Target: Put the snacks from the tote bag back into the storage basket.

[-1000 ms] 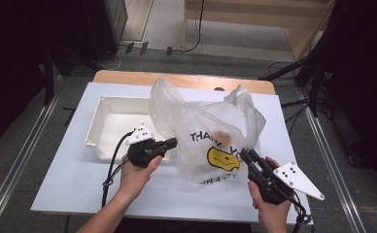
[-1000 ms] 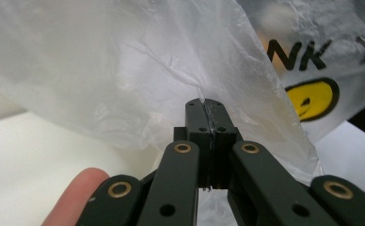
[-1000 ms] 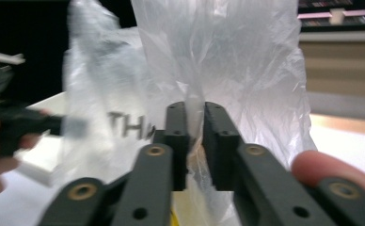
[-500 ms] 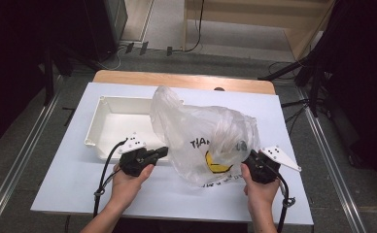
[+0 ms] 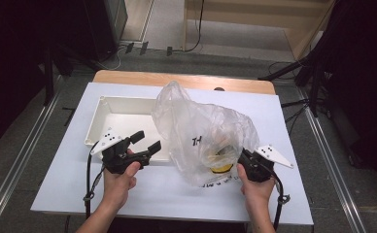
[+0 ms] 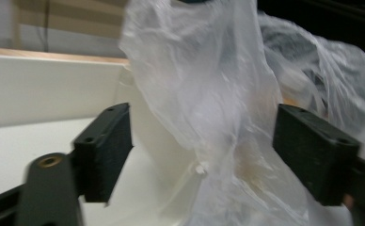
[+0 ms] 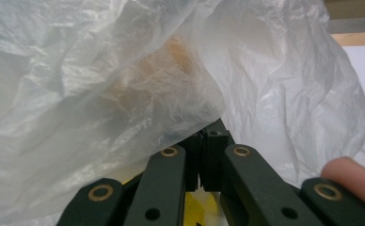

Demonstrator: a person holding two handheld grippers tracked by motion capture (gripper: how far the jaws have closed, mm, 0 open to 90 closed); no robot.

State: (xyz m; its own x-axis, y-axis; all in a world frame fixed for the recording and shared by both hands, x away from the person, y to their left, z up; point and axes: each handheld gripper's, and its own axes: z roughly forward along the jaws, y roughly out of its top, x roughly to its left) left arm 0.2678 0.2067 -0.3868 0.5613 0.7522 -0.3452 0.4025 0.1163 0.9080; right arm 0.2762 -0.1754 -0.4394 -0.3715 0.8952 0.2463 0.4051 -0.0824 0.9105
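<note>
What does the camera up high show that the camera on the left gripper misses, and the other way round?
The high view takes in the whole white table, both hands, the right gripper at the bag's lower edge and dark print on the bag. The left gripper view gives a close look at the left gripper, its jaws wide apart with bag plastic between them, not pinched. Both show the clear plastic bag and the white tray beside it.

White tray [image 5: 110, 108] on the white table [image 5: 283, 111].
</note>
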